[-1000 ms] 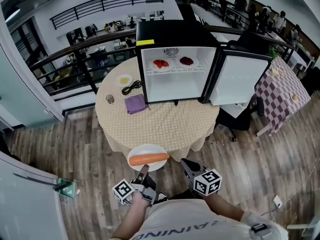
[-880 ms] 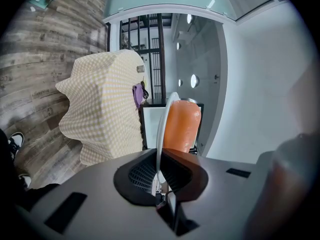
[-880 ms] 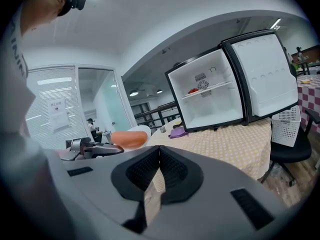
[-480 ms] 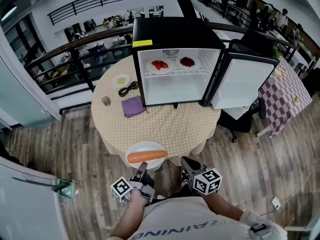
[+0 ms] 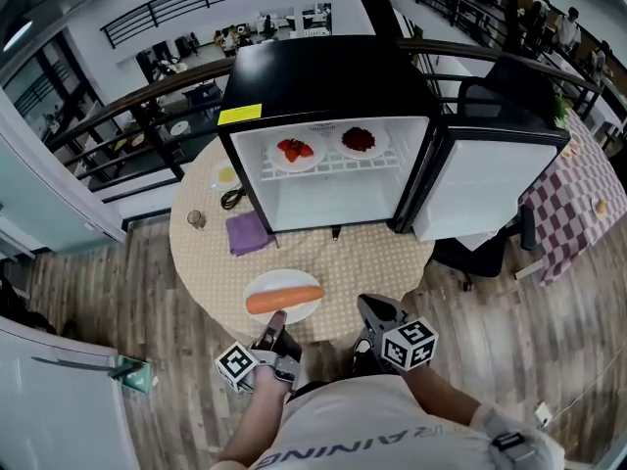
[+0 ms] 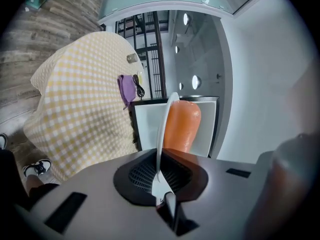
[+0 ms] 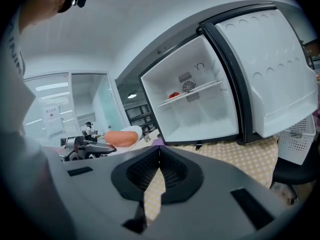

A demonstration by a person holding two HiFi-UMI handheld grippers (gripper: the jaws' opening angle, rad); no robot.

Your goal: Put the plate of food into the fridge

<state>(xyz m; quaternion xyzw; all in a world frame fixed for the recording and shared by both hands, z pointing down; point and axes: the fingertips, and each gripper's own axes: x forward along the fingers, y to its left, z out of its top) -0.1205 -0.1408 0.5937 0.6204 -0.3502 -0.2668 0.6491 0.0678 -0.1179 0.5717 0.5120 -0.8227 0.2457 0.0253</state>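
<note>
A white plate [image 5: 283,297] carrying one long orange piece of food [image 5: 284,300] hangs over the near edge of the round table. My left gripper [image 5: 273,323] is shut on the plate's near rim; in the left gripper view the plate [image 6: 162,129] stands edge-on between the pads, with the food [image 6: 181,126] beside it. To the right my right gripper [image 5: 367,306] is shut and empty. The black fridge [image 5: 333,169] stands open on the table, its door [image 5: 475,189] swung right. Its upper shelf holds a plate of strawberries [image 5: 291,151] and a plate of dark food [image 5: 360,140]; the lower space is bare.
The table wears a yellow checked cloth [image 5: 382,262]. Left of the fridge lie a purple cloth [image 5: 245,231], a black cable [image 5: 233,197], a small plate [image 5: 224,174] and a glass [image 5: 196,218]. A black chair [image 5: 490,253] stands at the right, below the door.
Both grippers and the plate have moved forward towards the fridge. The plate, which hung short of the table, now reaches over its near edge. The grip on it is unchanged.
</note>
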